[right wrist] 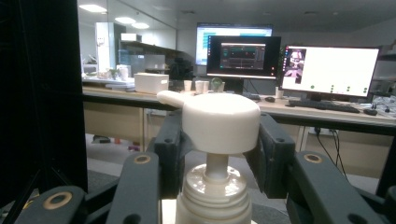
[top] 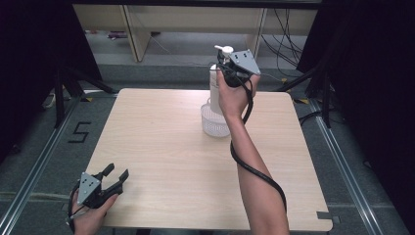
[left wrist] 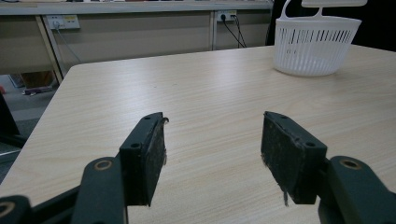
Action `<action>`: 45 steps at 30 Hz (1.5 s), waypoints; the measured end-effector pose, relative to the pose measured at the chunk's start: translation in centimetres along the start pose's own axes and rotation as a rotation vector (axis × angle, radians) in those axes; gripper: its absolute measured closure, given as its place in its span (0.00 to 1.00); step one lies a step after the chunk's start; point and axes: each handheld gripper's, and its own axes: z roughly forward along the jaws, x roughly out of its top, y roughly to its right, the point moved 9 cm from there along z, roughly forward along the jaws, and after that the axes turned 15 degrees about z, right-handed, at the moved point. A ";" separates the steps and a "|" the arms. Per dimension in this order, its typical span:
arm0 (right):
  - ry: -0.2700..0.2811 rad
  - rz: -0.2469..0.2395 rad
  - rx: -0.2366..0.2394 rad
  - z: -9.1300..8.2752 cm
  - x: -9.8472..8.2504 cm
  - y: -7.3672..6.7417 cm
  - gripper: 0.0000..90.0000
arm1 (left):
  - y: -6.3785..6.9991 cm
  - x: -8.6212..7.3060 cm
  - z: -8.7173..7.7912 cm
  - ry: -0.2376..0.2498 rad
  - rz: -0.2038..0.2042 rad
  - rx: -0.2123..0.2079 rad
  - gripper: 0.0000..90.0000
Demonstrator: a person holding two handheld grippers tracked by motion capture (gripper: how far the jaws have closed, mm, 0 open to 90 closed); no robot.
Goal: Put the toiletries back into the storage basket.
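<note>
White plastic, the pump bottle hangs above the far middle of the table, its base over the white slotted basket; whether it touches the basket, you cannot tell. Your right gripper has it by the top: in the right gripper view the jaws close on either side of the pump head, just under the cap, with the spout pointing left and the collar below between the jaw arms. Your right hand holds that gripper raised, cable trailing down your forearm. Well apart, at the near left corner, your left gripper rests low with its jaws spread wide, nothing between the pads, facing the basket across bare wood.
</note>
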 end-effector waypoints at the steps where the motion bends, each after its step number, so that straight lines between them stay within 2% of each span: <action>1: 0.000 0.004 0.000 0.1 -0.1 0.0 0.67 | 0.0 0.0 0.0 0.001 0.000 0.000 0.44; 8: -0.006 -0.006 -0.005 0.5 -0.6 0.3 0.67 | 0.0 0.0 0.0 0.003 -0.001 -0.001 0.44; 9: -0.017 0.010 -0.001 0.5 -0.8 0.2 0.67 | 0.0 0.0 0.0 0.002 -0.001 -0.001 0.44; 20: -0.031 0.007 -0.002 0.8 -1.6 0.4 0.67 | 0.0 0.0 0.0 0.002 0.001 -0.002 0.44; 21: -0.038 0.030 -0.005 0.8 -1.8 0.3 0.67 | 0.0 0.0 0.0 0.001 0.000 -0.001 0.44; 23: -0.039 0.011 -0.006 0.9 -1.9 0.4 0.67 | 0.0 0.0 0.0 0.002 0.001 -0.002 0.44; 26: -0.046 0.021 -0.003 0.9 -2.2 0.4 0.67 | 0.0 0.0 0.0 0.001 0.002 -0.002 0.44; 28: -0.043 0.006 -0.004 0.9 -2.2 0.4 0.67 | 0.0 0.0 0.0 0.002 0.002 -0.002 0.44; 36: -0.049 0.013 -0.002 0.9 -2.6 0.4 0.67 | 0.0 0.0 0.0 0.002 0.005 -0.003 0.44; 37: -0.051 0.032 -0.001 0.9 -2.8 0.3 0.67 | 0.0 0.0 -0.1 -0.009 0.011 -0.003 0.44; 40: -0.053 0.015 -0.001 0.8 -2.9 0.4 0.67 | 0.0 0.0 0.0 -0.002 0.008 -0.004 0.44; 45: -0.057 0.019 0.001 0.8 -3.3 0.4 0.67 | 0.0 0.0 -0.1 -0.011 0.011 -0.003 0.44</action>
